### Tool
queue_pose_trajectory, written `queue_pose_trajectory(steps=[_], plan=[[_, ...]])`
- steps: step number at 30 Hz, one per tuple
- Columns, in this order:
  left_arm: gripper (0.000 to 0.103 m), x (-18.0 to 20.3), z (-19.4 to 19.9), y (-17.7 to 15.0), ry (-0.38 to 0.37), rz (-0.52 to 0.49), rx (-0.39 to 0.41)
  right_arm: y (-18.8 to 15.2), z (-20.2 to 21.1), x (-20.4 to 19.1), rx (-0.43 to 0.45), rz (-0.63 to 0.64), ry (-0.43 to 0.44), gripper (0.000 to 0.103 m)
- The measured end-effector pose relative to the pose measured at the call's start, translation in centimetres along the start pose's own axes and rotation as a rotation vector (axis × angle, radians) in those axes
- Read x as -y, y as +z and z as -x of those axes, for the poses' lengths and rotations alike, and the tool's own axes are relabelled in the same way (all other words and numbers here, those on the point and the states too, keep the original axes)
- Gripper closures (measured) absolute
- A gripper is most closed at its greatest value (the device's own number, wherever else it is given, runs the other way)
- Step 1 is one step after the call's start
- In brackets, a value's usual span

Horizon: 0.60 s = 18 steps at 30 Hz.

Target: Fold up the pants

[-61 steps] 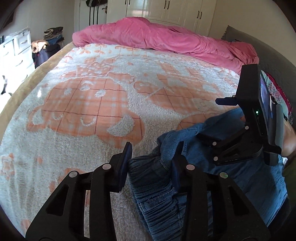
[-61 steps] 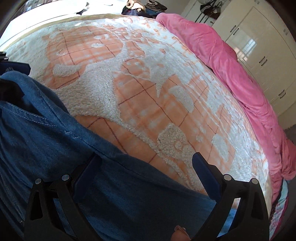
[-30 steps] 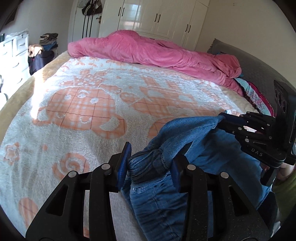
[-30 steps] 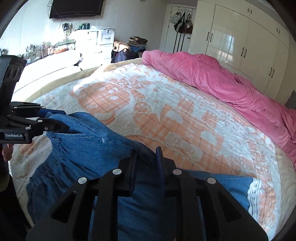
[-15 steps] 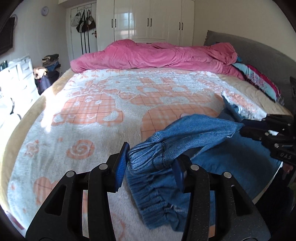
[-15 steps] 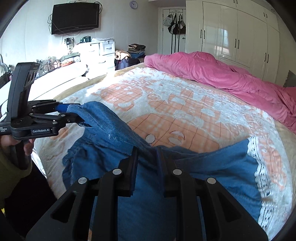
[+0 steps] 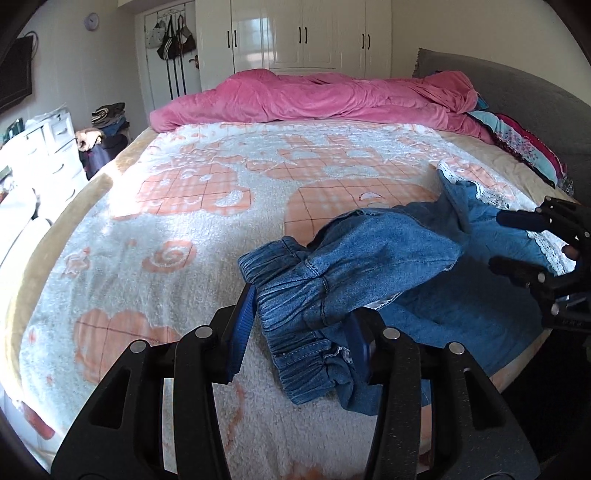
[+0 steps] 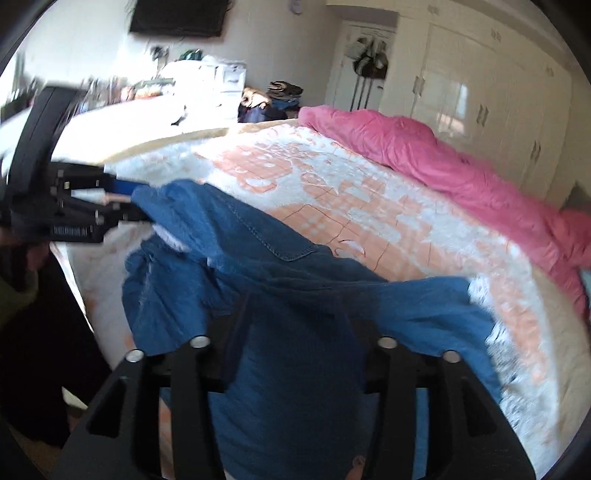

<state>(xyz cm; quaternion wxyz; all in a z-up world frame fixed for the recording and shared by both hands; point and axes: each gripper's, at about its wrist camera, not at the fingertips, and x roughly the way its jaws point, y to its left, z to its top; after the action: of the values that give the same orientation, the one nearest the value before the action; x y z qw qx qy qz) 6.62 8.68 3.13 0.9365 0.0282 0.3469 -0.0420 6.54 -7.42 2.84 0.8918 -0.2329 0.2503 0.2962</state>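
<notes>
Bed [image 7: 166,236] with a white-and-orange patterned fleece cover fills both views, and a rumpled pink duvet [image 7: 332,99] lies along its far side in front of white wardrobe doors [image 7: 303,33]. Blue denim pants [image 7: 388,258] lie bunched at the bed's near edge, with a gathered elastic waistband [image 7: 295,295] toward the left tongs and a leg ending in white lace trim [image 7: 484,192] stretched toward the headboard side. Left gripper [image 7: 301,326] reaches forward low over the cover, its jaws spread wide with the waistband lying between them (the blue pads [image 7: 242,325] stand on either side of the cloth and do not appear to pinch it). Right gripper [image 8: 295,332] points across the bed toward the duvet, its jaws likewise wide apart, with a dark fold of the denim draped loosely in the gap between them; this view is motion-blurred, so contact cannot be judged. In the left wrist view the right gripper [image 7: 517,243] appears side-on at the bed's near corner, level with the mattress, its two fingers well apart just beside the lace-trimmed leg. A fingertip [image 7: 570,252] shows behind it. A wall-mounted television [image 8: 177,16] hangs above a cluttered white dresser [image 8: 218,83].
</notes>
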Motion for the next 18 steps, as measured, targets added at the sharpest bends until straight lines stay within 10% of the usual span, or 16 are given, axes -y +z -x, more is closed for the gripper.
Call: queue_pose_trajectory(steps=[8, 10, 18], plan=[[0.065, 0.4, -0.2, -0.2, 0.008, -0.011, -0.022, 1.3, -4.7, -2.3, -0.085, 0.223, -0.070, 0.048], [0.064, 0.5, -0.2, -0.4, -0.001, -0.007, -0.036, 1.3, -5.5, -2.6, -0.127, 0.245, -0.046, 0.097], [0.062, 0.7, 0.0, -1.8, -0.053, 0.008, -0.076, -0.8, -1.2, -2.9, -0.111, 0.195, 0.069, 0.097]])
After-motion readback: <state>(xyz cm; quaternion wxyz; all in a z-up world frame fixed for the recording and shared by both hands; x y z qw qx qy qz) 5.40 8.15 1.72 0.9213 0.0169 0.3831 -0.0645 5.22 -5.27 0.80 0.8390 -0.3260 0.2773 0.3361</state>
